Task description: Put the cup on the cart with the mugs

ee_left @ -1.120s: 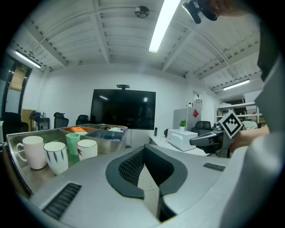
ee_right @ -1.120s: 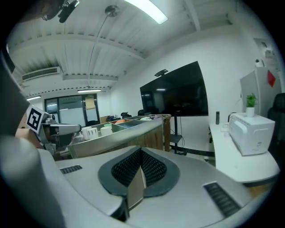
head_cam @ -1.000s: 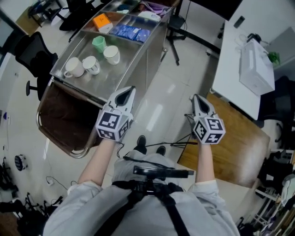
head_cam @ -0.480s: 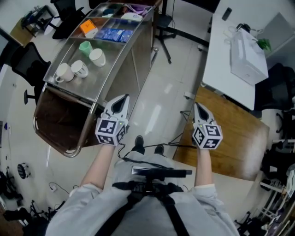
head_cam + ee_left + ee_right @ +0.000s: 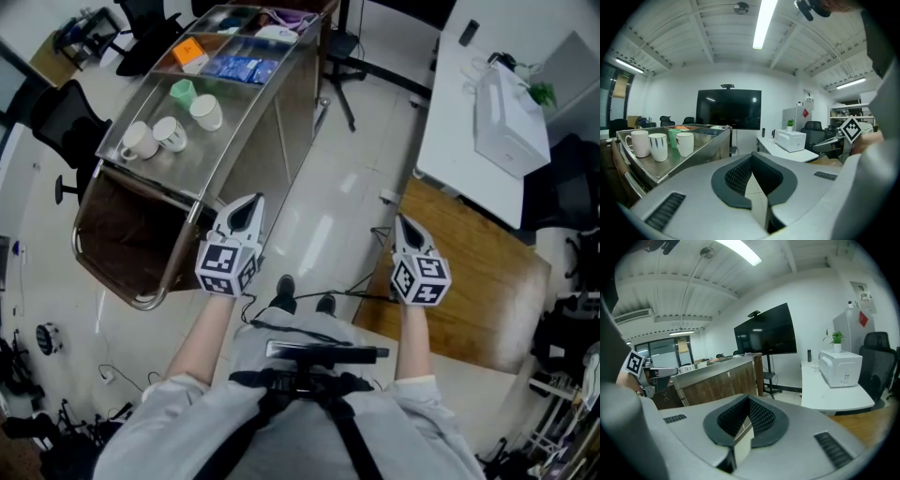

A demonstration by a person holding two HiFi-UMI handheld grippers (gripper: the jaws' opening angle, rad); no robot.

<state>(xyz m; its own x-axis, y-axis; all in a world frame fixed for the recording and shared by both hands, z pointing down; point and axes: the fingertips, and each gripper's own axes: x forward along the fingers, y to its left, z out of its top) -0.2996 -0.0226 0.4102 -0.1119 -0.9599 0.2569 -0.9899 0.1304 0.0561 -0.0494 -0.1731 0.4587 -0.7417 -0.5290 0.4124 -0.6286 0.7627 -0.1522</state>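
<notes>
Since the green cup (image 5: 182, 91) already stands upright on the cart (image 5: 220, 141) near its left edge, just beside the three white mugs (image 5: 171, 133), and the left gripper (image 5: 247, 204) and right gripper (image 5: 403, 223) are both closed on nothing, we judge it best to hold them clear of the cart's near corner.

Bright ceil. strip light (image 5: 759, 23), fisheye w/ dark edges, sharp
</notes>
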